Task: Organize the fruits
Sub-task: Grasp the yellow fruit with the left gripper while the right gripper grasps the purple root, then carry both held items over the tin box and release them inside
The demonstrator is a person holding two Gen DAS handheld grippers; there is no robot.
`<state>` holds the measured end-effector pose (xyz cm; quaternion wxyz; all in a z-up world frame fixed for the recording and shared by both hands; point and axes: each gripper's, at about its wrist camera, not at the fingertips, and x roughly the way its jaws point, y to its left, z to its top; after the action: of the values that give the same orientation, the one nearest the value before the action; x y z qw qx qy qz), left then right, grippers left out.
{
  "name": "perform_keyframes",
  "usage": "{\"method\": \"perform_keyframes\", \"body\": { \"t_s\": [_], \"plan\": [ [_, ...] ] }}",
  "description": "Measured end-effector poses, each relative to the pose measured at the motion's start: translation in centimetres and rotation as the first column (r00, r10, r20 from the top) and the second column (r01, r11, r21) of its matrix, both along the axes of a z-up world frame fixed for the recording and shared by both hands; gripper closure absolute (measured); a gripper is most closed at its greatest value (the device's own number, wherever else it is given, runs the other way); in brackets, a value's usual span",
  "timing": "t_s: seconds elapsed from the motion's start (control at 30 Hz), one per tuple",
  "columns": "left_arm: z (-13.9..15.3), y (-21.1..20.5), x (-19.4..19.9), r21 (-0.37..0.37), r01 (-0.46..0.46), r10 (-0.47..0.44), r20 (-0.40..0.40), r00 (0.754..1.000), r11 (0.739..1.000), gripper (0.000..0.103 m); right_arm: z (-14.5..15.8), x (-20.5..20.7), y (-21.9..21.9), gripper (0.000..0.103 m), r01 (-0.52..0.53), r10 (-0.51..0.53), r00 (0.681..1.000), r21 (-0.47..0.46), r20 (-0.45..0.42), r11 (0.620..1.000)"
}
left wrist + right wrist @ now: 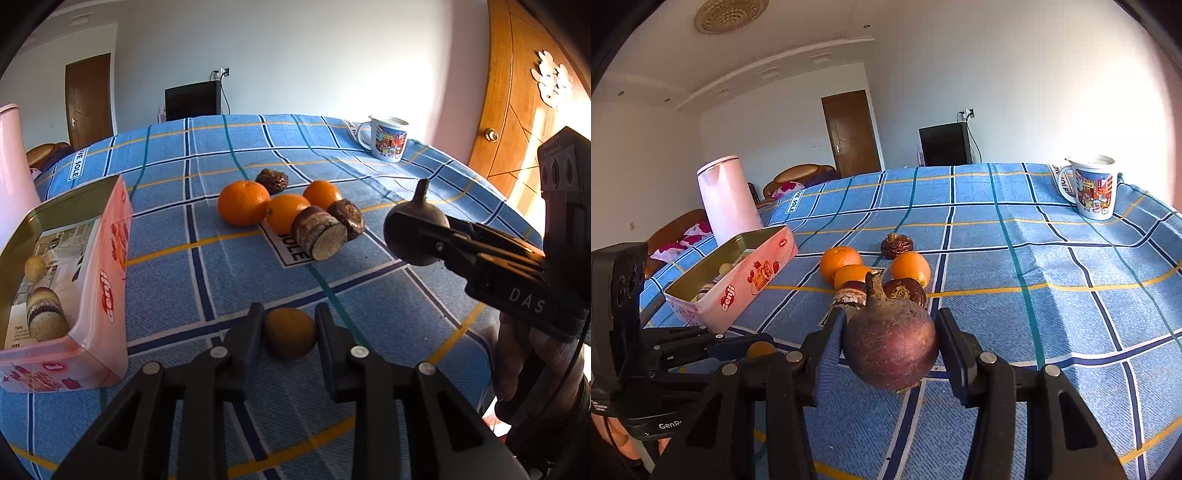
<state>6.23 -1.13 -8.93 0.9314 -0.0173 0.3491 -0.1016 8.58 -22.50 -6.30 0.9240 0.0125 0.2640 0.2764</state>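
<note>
My left gripper [290, 325] is shut on a small tan ball [290, 338] that rests on the blue checked tablecloth [369, 295]; its pads press both sides. My right gripper [891, 332] is shut on a dark purple fruit [890, 350] with a stem, held just above the cloth; in the left wrist view this fruit [406, 221] hangs at the right. Three oranges [243, 203] [286, 214] [322, 192] lie mid-table among dark brown pieces [272, 180] and a chocolate roll [319, 236]. The left gripper [759, 349] shows at the lower left of the right wrist view.
A pink open tin [103, 280] at the left holds another tan ball and a roll piece. A pink kettle [727, 199] stands behind it. A printed mug [388, 142] sits at the far right corner. A wooden door [517, 110] is to the right.
</note>
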Motion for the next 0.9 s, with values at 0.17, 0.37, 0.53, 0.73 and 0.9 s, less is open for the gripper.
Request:
{"method": "perform_keyframes", "body": {
  "t_s": [0.17,0.37,0.53,0.73,0.9],
  "plan": [
    [0.3,0.1,-0.5,0.004,-0.007,0.007,0.039,0.999,1.0,0.073,0.1,-0.3,-0.2,0.051,-0.006,0.006,1.0,0.017,0.02,1.0],
    [0.7,0.4,-1.0,0.005,-0.032,0.032,0.087,0.996,0.999,0.073,0.3,-0.8,-0.4,0.051,-0.022,0.02,0.998,0.04,0.051,0.999],
    [1.2,0.5,-1.2,0.019,-0.052,0.049,0.129,0.99,0.998,0.073,0.4,-1.0,-0.5,0.051,-0.028,0.024,0.997,0.048,0.073,0.998],
    [1.9,0.9,-1.7,0.037,-0.078,0.07,0.181,0.981,0.996,0.073,0.5,-1.3,-0.4,0.051,-0.035,0.03,0.995,0.05,0.098,0.998],
    [2.3,1.0,-2.1,0.049,-0.097,0.085,0.209,0.974,0.994,0.073,0.5,-1.6,-0.4,0.052,-0.038,0.031,0.992,0.055,0.121,0.998]
  ]
}}
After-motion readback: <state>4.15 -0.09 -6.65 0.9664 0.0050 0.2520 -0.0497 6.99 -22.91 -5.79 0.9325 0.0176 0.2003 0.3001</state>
